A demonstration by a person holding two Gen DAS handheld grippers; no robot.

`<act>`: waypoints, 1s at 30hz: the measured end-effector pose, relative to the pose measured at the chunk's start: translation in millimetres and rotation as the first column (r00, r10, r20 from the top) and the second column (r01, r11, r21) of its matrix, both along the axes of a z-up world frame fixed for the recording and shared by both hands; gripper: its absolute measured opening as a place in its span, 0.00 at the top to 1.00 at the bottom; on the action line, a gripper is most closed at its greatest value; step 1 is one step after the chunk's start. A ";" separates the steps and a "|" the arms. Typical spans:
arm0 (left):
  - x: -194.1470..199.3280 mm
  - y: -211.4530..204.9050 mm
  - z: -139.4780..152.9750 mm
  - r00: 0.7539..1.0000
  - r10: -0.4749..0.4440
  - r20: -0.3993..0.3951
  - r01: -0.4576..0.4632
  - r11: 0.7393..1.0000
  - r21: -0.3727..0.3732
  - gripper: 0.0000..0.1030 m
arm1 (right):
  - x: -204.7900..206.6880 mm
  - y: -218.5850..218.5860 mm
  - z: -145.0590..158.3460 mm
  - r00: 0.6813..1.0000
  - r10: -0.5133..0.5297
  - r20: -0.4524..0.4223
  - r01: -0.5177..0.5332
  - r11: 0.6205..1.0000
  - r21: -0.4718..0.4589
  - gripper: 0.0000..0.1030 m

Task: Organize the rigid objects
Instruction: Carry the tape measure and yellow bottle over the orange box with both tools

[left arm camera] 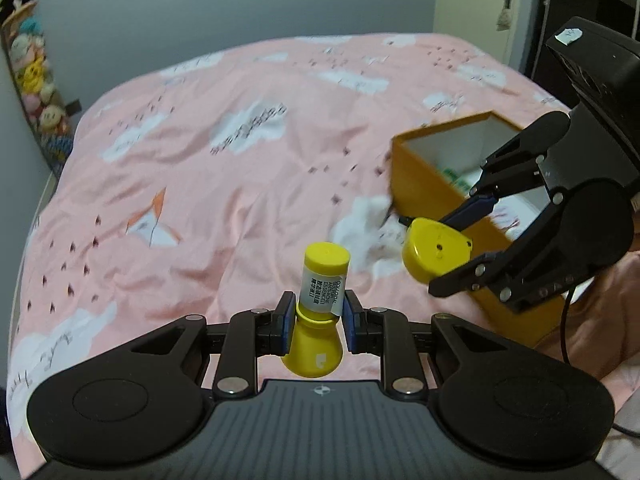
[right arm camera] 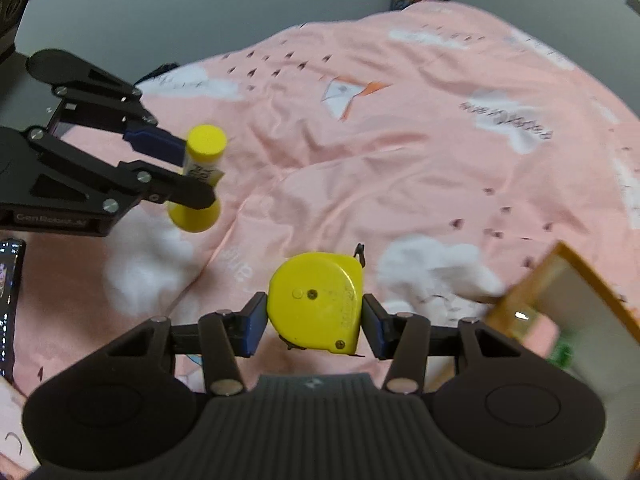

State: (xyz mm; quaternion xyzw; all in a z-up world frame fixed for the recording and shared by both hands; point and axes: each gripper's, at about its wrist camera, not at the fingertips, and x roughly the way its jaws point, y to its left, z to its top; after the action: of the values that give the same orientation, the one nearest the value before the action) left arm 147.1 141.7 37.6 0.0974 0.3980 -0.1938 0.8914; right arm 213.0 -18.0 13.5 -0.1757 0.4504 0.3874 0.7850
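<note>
Your left gripper (left arm camera: pixel 317 316) has its jaws clamped on a yellow bottle (left arm camera: pixel 320 304), your right gripper (right arm camera: pixel 315 318) on a yellow tape measure (right arm camera: pixel 318 302), both above the bed (left arm camera: pixel 240 152) with its pink cloud-print cover. An orange box (left arm camera: pixel 432 184) sits open there, contents blurred. Grey walls (left arm camera: pixel 160 12) surround you.

Yellow bottles: one (left arm camera: pixel 320 308) is showing
Yellow tape measures: one (right arm camera: pixel 316 300) is showing
Orange boxes: one (left arm camera: pixel 436 184) is sitting on the bed
Tools: two are showing
Phones: one (right arm camera: pixel 10 300) is lying nearby
</note>
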 end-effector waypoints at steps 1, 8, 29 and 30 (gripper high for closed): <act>-0.1 -5.3 4.7 1.000 -0.009 0.007 0.009 1.000 -0.008 0.74 | -0.3 -6.3 4.3 1.000 -0.012 0.010 0.012 1.000 0.002 0.51; -0.7 -54.0 31.5 0.992 -0.117 0.056 0.119 0.992 -0.036 0.74 | -1.1 -70.4 29.6 0.990 -0.126 0.064 0.127 0.992 -0.003 0.51; 66.0 -202.4 -18.8 0.962 -0.269 0.053 0.273 0.956 -0.105 0.74 | 42.2 -176.9 -29.1 0.986 -0.115 0.117 0.146 0.941 -0.304 0.51; 69.2 -206.6 -24.5 0.965 -0.257 0.060 0.262 0.960 -0.100 0.74 | 46.9 -175.0 -32.9 0.989 -0.098 0.113 0.129 0.943 -0.306 0.51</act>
State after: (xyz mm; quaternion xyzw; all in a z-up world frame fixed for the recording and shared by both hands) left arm 216.4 -65.0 13.1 0.1053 0.3499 -0.3275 0.8713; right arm 259.9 -193.0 -19.4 -0.2899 0.4768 0.2566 0.7892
